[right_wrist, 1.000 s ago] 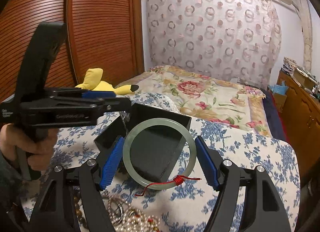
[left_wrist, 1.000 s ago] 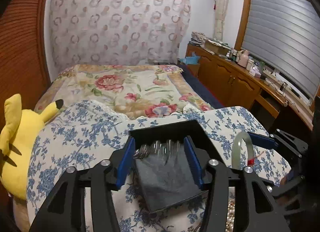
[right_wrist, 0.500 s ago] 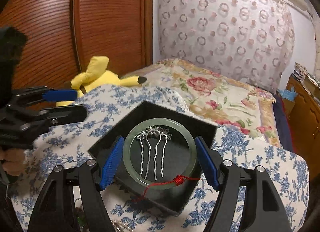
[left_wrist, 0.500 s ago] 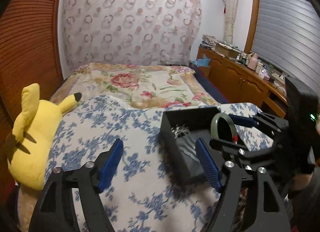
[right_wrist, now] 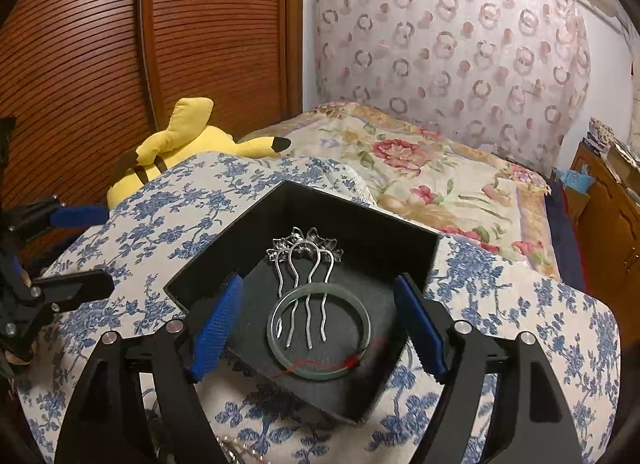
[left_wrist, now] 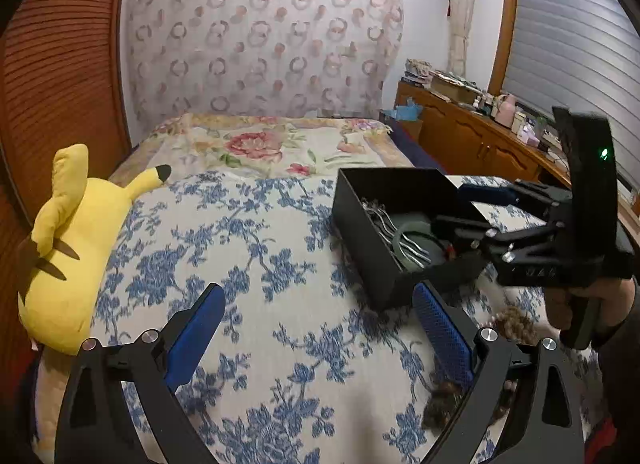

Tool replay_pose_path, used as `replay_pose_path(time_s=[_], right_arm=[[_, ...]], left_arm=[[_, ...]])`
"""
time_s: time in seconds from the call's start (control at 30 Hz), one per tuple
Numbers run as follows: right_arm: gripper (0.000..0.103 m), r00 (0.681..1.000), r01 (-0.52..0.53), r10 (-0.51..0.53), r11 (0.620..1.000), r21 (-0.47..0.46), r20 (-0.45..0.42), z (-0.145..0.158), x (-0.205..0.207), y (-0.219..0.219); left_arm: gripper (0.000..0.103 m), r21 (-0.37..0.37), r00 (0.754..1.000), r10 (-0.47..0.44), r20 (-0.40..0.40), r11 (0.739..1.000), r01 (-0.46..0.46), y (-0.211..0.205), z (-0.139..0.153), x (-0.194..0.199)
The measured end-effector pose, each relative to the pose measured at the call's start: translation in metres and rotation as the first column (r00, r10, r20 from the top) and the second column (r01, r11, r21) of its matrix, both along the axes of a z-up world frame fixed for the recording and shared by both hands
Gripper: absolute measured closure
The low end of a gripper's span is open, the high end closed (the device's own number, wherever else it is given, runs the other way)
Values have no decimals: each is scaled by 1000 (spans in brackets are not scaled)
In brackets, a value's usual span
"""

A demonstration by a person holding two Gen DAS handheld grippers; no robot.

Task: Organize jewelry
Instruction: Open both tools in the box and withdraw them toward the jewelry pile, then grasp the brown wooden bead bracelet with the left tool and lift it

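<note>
A black open box (right_wrist: 400,248) sits on the blue-flowered cloth (right_wrist: 160,208). Inside lie a silver hair comb (right_wrist: 306,264) and a pale green jade bangle (right_wrist: 360,310) with a red cord, the bangle lying over the comb's prongs. My right gripper (right_wrist: 320,322) is open and empty, its fingers either side of the bangle over the box's near edge. In the left wrist view the box (left_wrist: 368,240) is at right with the right gripper (left_wrist: 472,208) reaching into it. My left gripper (left_wrist: 316,334) is open and empty over bare cloth, left of the box.
A yellow plush toy (left_wrist: 68,240) lies at the cloth's left edge. Beads and brown jewelry (left_wrist: 516,324) lie on the cloth near the box's front. A floral bed cover (right_wrist: 420,168) lies behind, a wooden cabinet (left_wrist: 480,148) to the right.
My right gripper let go of the jade bangle, which now lies in the box over the comb. My left gripper swung left, away from the box.
</note>
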State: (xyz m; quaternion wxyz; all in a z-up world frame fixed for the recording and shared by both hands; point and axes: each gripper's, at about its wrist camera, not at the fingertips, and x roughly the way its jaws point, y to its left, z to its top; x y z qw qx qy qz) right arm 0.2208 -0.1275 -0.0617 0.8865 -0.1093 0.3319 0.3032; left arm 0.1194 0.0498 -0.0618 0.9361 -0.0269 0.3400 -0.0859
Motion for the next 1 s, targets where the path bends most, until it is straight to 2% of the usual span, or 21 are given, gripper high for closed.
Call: replay_pose_path(time_s=[0.1,0.17,0.33,0.5,0.77,1.0], right_arm=[[23,1000,16,-16,999,28,4,6,-17,-16],[28,1000,19,-20,999,39,4,7,-34,-28],[40,999,31,-30,999,30,-10,1,-70,-59],[54,997,64,-63,998,13,-50,-19,-102,-86],[60,985,110,-106,994,24,-135,-41,-132,-111],[60,985,116,-115,993,6,-130,-44,-147,-111]], left_arm=[[12,6,1000,-25,-14,1000,25,-6,-4,-9],[12,14,999,-41,-23,999,41,-12,-8,-15],[11,32,995,-74,-60,997,76,-25,-19,-26],[11,79,988,-99,-121,991,109,-37,-36,-30],[11,72,982,-127,-143,988,138,-45,-40,-32],[11,80,973,-155,-170,982,171,-59,-39,-24]])
